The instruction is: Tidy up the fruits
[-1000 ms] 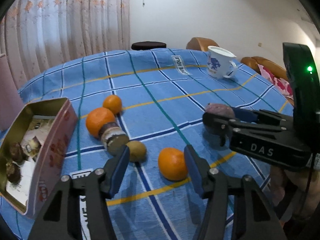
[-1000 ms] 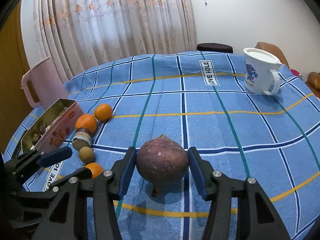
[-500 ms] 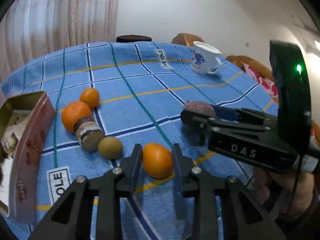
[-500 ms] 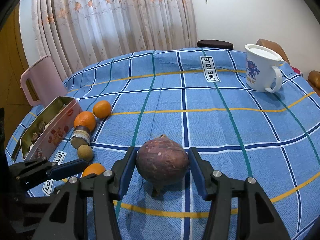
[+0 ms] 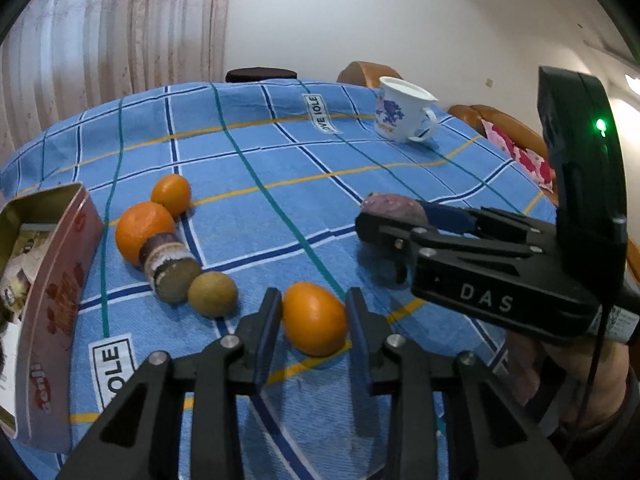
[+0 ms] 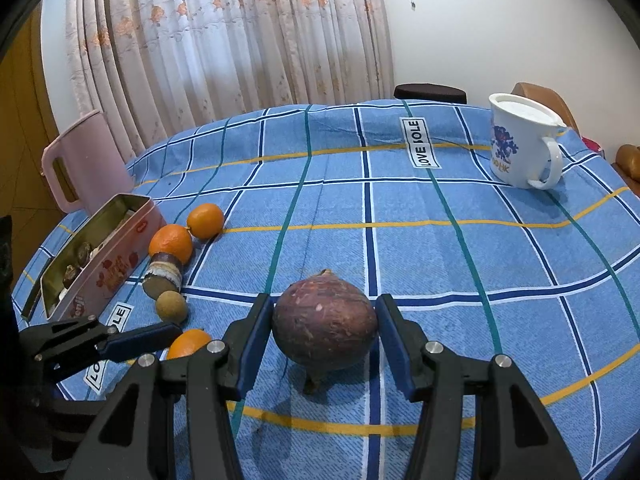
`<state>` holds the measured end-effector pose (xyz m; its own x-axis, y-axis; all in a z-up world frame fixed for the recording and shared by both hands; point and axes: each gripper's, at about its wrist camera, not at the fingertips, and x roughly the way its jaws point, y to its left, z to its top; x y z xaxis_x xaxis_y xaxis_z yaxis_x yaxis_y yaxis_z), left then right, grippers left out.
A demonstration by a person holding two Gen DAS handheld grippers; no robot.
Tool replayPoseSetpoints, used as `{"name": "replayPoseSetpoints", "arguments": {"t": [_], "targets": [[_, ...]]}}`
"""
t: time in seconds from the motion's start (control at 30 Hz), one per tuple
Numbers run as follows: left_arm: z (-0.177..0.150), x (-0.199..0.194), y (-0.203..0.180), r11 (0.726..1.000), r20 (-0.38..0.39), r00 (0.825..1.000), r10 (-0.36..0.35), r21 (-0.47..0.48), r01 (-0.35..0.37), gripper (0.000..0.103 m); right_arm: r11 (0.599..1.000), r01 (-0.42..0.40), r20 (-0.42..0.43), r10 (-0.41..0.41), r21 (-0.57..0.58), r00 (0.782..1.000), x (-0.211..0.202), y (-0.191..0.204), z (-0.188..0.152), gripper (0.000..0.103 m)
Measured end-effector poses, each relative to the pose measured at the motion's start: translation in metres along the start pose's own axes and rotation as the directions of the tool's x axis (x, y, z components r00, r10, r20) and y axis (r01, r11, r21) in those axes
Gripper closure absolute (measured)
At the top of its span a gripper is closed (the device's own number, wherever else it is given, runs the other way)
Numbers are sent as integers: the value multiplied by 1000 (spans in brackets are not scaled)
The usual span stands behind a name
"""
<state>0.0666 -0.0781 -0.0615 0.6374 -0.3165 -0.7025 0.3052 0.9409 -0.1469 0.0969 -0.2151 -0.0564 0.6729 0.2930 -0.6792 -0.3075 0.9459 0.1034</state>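
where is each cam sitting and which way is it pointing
Left wrist: sits on the left tool, looks forward and down along its fingers, which clamp a small orange; the right tool and the hand holding it show at right.
Right wrist: sits on the right tool, angled down over the blue cloth, gripping a purple fruit; the left tool shows low left.
Shared: both fruits, the tin, the mug.

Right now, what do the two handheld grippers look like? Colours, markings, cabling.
Both are matte black, angular linkages with silver screw heads and dark blue pads on the fingers. Left gripper shows that in its own view. Right gripper seen side-on from the left wrist carries white "DAS" lettering, a tall black block with a green LED, a thin black cable, and a white label near the grip. A dark sleeve cuff shows below.
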Motion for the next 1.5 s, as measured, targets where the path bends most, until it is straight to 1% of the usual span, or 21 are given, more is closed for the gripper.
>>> {"name": "replayPoseSetpoints", "arguments": {"t": [0.07,0.13,0.23,0.3,0.4,0.5,0.57,0.73,0.8,0.97,1.5], "targets": [[0,0,0,1000,3,1000,-1,7,1,70,1000,-1,3,1,2,1000,-1,-1,0,49],[1,-3,5,1000,16,1000,-2,-16,3,70,1000,-1,7,1,3,1000,-2,-1,0,49],[1,-15,13,999,78,996,32,-39,-29,70,1000,-3,15,3,1,1000,-3,-1,0,49],[2,-23,18,995,130,988,89,-49,-83,70,1000,-6,18,6,-1,1000,-3,-1,0,49],[2,-29,26,988,165,976,144,-74,-134,70,1000,-13,32,13,-9,999,-6,1,0,49],[2,-33,30,983,187,967,172,-89,-157,70,1000,-17,49,17,-20,999,-9,3,0,49],[1,-36,32,979,203,959,199,-93,-184,70,999,-24,66,26,-31,997,-13,5,-1,49],[1,-40,34,970,232,943,238,-108,-218,70,999,-25,86,29,-47,996,-16,8,-1,49],[0,-43,36,965,244,935,257,-117,-235,70,998,-38,97,42,-51,994,-18,8,0,49],[-2,-47,38,957,258,923,286,-133,-259,70,997,-37,119,44,-65,992,-22,11,-2,49],[-7,-58,34,942,308,891,334,-138,-306,70,994,-28,194,48,-101,980,-38,18,-6,49]]}}
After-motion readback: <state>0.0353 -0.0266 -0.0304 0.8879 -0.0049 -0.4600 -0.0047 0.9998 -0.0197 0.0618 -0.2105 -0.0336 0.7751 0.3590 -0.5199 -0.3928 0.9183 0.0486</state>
